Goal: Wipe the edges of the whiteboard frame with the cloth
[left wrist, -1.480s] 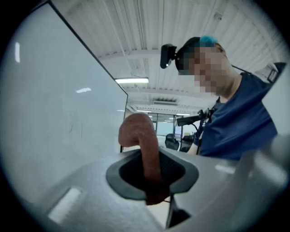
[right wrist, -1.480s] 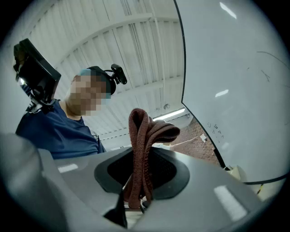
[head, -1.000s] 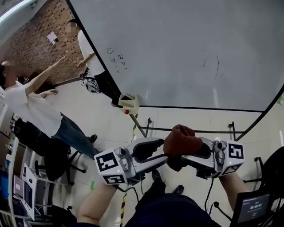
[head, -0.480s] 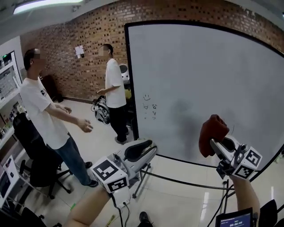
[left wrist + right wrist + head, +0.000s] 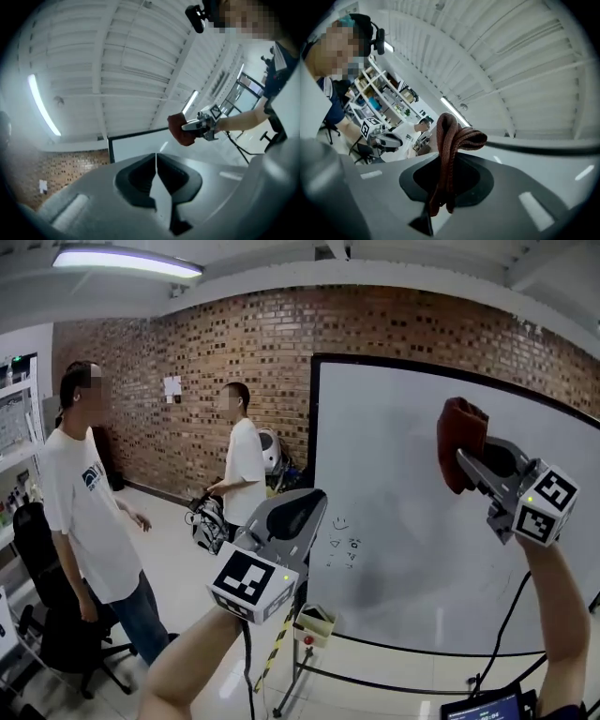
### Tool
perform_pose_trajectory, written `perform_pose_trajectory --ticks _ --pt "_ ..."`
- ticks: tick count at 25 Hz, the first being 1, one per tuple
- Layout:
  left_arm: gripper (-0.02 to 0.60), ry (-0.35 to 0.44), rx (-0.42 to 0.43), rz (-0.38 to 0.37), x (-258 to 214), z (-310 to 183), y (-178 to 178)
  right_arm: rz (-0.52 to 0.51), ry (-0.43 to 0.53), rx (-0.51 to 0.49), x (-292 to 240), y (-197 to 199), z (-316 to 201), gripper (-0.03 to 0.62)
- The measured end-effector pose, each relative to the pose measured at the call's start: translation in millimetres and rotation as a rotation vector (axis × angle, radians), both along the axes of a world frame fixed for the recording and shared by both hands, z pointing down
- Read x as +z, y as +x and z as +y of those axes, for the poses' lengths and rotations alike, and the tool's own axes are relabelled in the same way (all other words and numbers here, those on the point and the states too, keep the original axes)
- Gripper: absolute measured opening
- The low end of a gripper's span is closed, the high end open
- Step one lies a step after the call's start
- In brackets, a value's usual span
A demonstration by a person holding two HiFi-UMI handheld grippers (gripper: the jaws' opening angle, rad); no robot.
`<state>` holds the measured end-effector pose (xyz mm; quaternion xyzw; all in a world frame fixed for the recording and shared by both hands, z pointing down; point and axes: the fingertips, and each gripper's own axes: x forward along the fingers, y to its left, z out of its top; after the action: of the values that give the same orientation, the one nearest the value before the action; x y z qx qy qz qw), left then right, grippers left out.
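Note:
The whiteboard (image 5: 422, 549) stands at the right, and its black frame (image 5: 314, 474) runs up the left side and along the top. A red-brown cloth (image 5: 459, 442) is bunched in my right gripper (image 5: 466, 460), which is shut on it and raised in front of the board, a little below the top frame edge. In the right gripper view the cloth (image 5: 451, 140) hangs folded between the jaws. Lower and left of centre, my left gripper (image 5: 317, 499) points up; its jaws are closing, and in the left gripper view (image 5: 156, 158) they meet with nothing between them.
Two people (image 5: 89, 512) (image 5: 246, 465) stand left of the board before a brick wall (image 5: 187, 352). A black office chair (image 5: 47, 624) is at the lower left. A small box (image 5: 314, 622) hangs on the board's stand, with striped floor tape (image 5: 272, 652) below it.
The head view has swung up from the floor to the wall. My right gripper has lifted the cloth up toward the board's top edge. The left gripper's jaws have closed.

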<state>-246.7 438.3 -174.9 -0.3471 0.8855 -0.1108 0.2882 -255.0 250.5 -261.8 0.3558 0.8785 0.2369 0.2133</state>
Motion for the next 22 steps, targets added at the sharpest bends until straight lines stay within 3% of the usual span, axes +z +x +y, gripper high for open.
perform_pose_trajectory --ticks 4,10,15,22 --pt "0.009 -0.033 -0.056 -0.122 -57.6 9.6 -17.7 -0.113 0.195 0.061 -72.1 -25.3 45.0 0.061" --pt "0.009 -0.033 -0.099 -0.065 -102.2 14.7 -56.9 -0.157 0.365 0.154 -141.1 -91.4 101.0 0.061" --pt "0.009 -0.034 -0.136 -0.068 -121.8 17.1 -65.6 -0.19 0.444 0.189 -166.6 -116.8 145.2 0.061" --pt "0.009 -0.089 -0.184 -0.04 -116.8 14.5 -70.1 -0.219 0.833 0.357 -140.0 -164.1 181.5 0.061"
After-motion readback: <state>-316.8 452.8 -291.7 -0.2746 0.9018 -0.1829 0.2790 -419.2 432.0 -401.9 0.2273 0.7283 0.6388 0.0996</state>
